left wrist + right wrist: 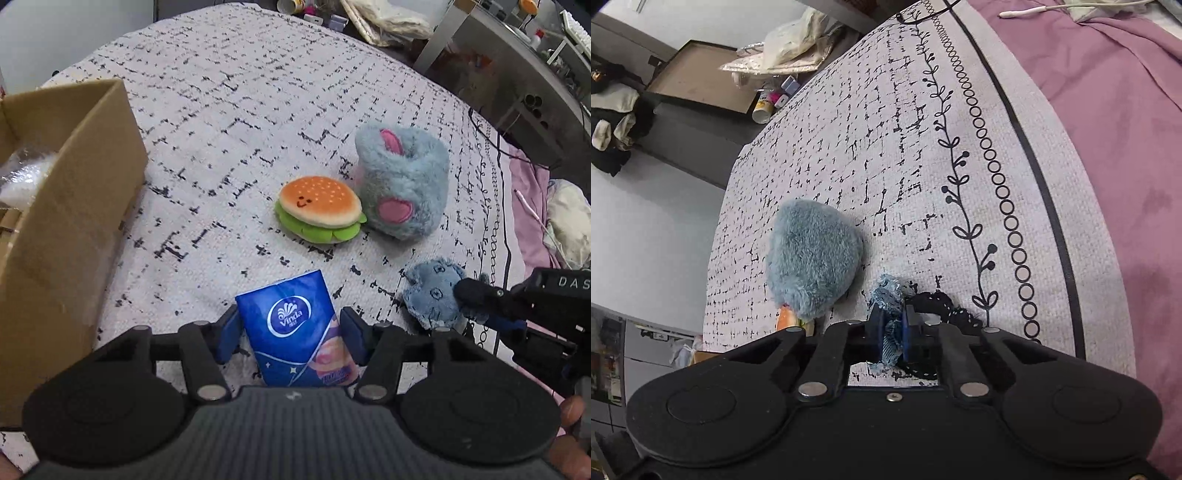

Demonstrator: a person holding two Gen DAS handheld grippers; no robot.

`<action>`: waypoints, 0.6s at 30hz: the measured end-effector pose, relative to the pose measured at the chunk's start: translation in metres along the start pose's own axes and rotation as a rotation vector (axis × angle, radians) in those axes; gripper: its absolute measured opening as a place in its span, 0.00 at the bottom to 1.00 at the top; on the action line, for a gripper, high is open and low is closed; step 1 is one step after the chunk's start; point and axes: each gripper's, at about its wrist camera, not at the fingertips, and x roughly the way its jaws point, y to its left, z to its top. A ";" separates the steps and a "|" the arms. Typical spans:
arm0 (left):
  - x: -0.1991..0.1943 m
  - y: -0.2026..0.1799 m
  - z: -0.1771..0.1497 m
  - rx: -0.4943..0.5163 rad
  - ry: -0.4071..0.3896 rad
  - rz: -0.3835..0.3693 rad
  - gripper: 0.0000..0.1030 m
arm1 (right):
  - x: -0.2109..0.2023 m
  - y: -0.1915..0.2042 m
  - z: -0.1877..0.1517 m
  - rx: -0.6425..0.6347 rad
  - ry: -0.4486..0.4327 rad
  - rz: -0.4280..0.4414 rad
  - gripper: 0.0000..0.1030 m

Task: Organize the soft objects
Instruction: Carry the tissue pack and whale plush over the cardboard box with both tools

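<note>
A blue Vinda tissue pack (291, 343) stands on the patterned mat between the blue pads of my left gripper (290, 325), and both pads touch its sides. To the right, my right gripper (466, 292) is shut on a small frayed blue denim toy (430, 295). In the right wrist view the denim toy (888, 295) is pinched flat in my right gripper (891, 326). Farther back, a burger plush (319, 208) leans against a fluffy blue plush slipper (402, 184) with pink patches. The slipper (812, 258) also shows in the right wrist view, hiding most of the burger plush (786, 318).
An open cardboard box (74, 221) stands at the mat's left edge, with clear plastic inside. A purple sheet (1108, 147) lies beyond the mat's bordered right side. A black lacy piece (942, 306) lies under the right gripper. Clutter and furniture stand past the far edge.
</note>
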 end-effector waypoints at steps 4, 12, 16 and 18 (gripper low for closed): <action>-0.014 0.004 0.001 -0.015 -0.023 -0.021 0.54 | -0.011 0.001 -0.004 0.008 -0.009 0.040 0.06; -0.044 0.012 0.005 -0.022 -0.065 -0.064 0.54 | -0.035 0.011 -0.012 -0.031 -0.055 0.047 0.06; -0.058 0.015 0.005 -0.015 -0.083 -0.084 0.54 | -0.045 0.020 -0.017 -0.057 -0.067 0.031 0.06; -0.065 0.017 0.005 -0.015 -0.093 -0.088 0.54 | -0.052 0.024 -0.020 -0.063 -0.076 0.026 0.06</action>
